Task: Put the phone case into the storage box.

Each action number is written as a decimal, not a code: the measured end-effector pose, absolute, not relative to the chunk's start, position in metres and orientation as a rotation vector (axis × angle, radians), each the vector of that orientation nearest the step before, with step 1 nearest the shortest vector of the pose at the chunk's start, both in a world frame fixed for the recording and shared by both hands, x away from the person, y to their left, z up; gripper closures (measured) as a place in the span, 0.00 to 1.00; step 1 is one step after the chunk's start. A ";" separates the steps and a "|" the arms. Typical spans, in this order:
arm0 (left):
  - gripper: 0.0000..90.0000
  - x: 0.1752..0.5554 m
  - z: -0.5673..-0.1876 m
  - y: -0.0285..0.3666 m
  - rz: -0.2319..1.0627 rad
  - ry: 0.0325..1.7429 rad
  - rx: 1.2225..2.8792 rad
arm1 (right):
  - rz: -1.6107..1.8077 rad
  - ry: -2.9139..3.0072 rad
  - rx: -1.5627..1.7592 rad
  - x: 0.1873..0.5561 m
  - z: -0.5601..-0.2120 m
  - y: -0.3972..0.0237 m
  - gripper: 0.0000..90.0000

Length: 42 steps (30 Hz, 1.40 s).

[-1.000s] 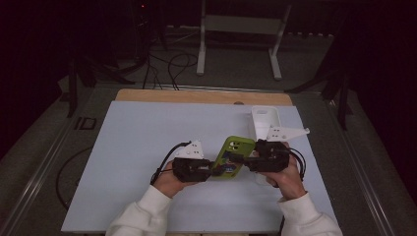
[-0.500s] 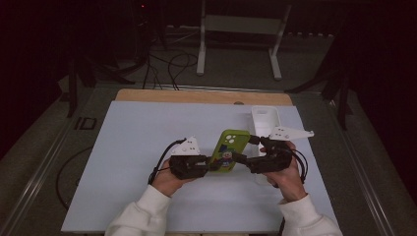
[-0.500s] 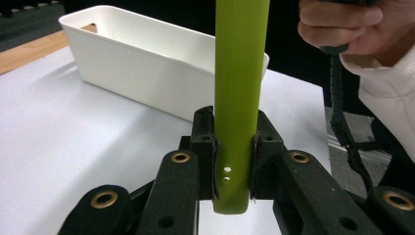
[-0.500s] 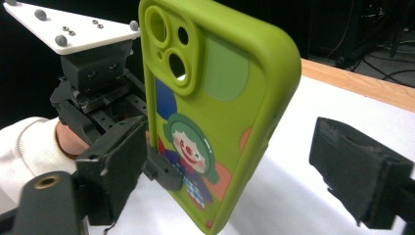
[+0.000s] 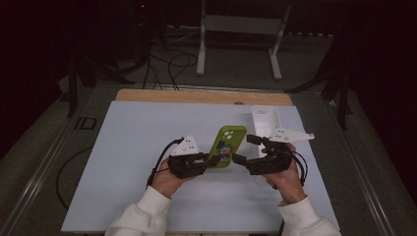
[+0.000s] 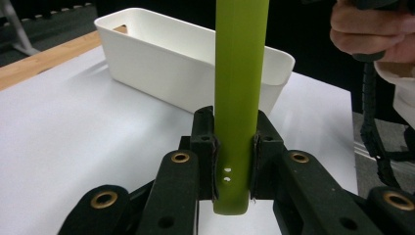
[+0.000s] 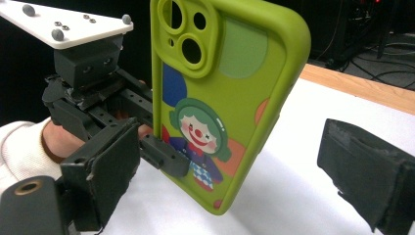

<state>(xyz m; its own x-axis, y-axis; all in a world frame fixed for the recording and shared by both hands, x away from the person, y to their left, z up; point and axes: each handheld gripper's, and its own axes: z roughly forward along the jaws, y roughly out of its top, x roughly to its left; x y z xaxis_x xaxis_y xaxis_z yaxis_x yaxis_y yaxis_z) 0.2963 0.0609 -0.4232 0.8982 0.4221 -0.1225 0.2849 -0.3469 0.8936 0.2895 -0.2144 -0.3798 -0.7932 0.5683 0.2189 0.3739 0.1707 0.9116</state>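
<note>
My left hand-held gripper (image 6: 234, 169) clamps the phone case (image 5: 226, 146) upright; my right hand-held gripper (image 5: 246, 150), just opened wide, beside it.

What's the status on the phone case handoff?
Left hand-held gripper shut on green phone case. Right hand-held gripper jaws just opened, clear of it. White bin beyond, nothing blocking.

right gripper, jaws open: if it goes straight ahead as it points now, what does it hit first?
Most likely the green phone case, held upright by the left gripper. It stands just ahead of the right gripper, in line with its open jaws; exact depth is unclear.
</note>
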 end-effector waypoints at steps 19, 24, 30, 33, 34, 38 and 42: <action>0.86 0.295 -0.422 0.058 0.231 0.596 1.945 | 1.692 2.214 0.955 0.287 -0.378 -0.207 0.10; 0.86 0.294 -0.422 0.057 0.258 0.610 1.947 | 1.698 2.198 0.969 0.287 -0.379 -0.205 0.10; 0.86 0.291 -0.421 0.055 0.298 0.625 1.945 | 1.702 2.192 0.979 0.287 -0.380 -0.201 0.10; 0.86 0.290 -0.421 0.054 0.318 0.631 1.946 | 1.703 2.182 0.989 0.287 -0.380 -0.200 0.10; 0.86 0.290 -0.420 0.053 0.323 0.631 1.945 | 1.703 2.174 0.994 0.288 -0.380 -0.199 0.10; 0.86 0.289 -0.420 0.052 0.341 0.638 1.940 | 1.704 2.159 1.001 0.288 -0.379 -0.198 0.10; 0.86 0.288 -0.420 0.052 0.359 0.644 1.938 | 1.706 2.145 1.017 0.289 -0.379 -0.196 0.10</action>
<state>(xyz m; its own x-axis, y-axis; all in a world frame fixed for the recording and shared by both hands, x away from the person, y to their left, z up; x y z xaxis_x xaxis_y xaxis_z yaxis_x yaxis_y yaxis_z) 0.2875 0.0515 -0.4196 0.8126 0.5818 -0.0326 0.2789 -0.3392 0.8984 0.2886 -0.1965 -0.3788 -0.7372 0.6307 0.2423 0.3778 0.0875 0.9217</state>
